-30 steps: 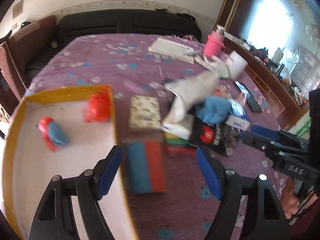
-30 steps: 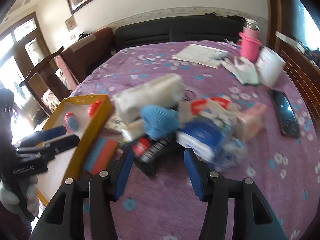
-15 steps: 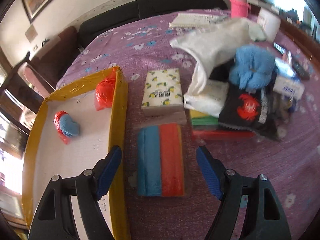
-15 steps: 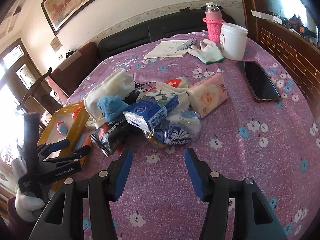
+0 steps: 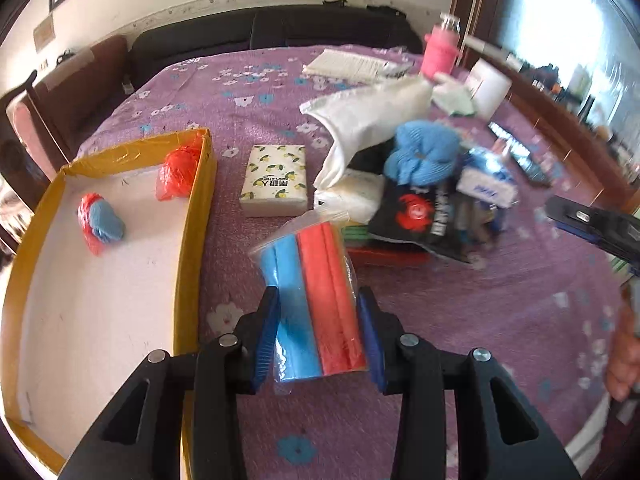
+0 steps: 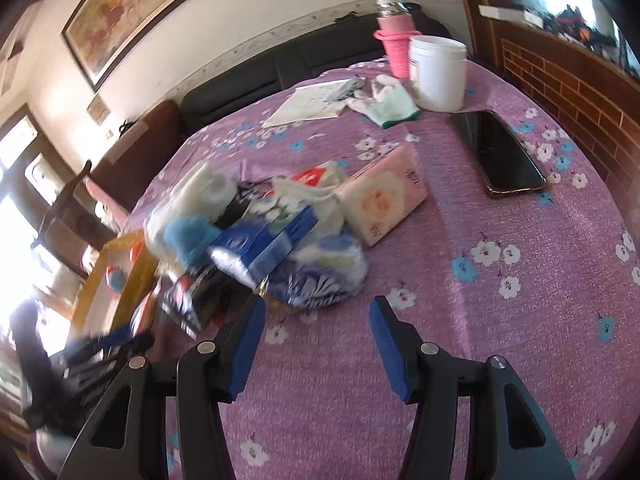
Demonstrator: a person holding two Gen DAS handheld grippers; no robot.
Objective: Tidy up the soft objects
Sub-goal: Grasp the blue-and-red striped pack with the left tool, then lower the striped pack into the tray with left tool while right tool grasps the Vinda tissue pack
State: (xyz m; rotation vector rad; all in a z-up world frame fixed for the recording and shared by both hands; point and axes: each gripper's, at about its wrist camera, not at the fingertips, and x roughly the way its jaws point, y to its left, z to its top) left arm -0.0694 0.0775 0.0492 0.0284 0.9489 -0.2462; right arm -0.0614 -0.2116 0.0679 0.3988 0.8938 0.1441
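The left gripper (image 5: 318, 334) is clenched on a clear bag of blue and red sponges (image 5: 316, 300), its blue pads (image 5: 267, 334) pressing the bag's two long sides near the near end. The bag's long axis runs away from the camera, along the fingers, and its far end, where loose plastic sticks out, leans slightly to the left. It is held just beside the right wall of the yellow-rimmed tray (image 5: 188, 248), over the purple flowered tablecloth (image 5: 500, 312). Inside the tray lie a blue and red soft toy (image 5: 100, 222) and, in the far corner, a crumpled orange-red bundle (image 5: 178, 174).

Beyond the bag, a lemon-print tissue pack (image 5: 276, 186) lies flat on the cloth, its long axis also pointing away. To its right sits the heap of soft things: a black packet with a red crab (image 5: 420, 216), a blue knitted piece (image 5: 426, 154) and a white cloth (image 5: 368, 120) on top.

The right gripper (image 6: 316, 344) hangs released above bare cloth with nothing between its pads, the heap just ahead to its left. A pink tissue pack (image 6: 382, 200) lies beside the heap; farther off are a black phone (image 6: 496, 156), a white tub (image 6: 438, 72) and a pink bottle (image 6: 396, 46).
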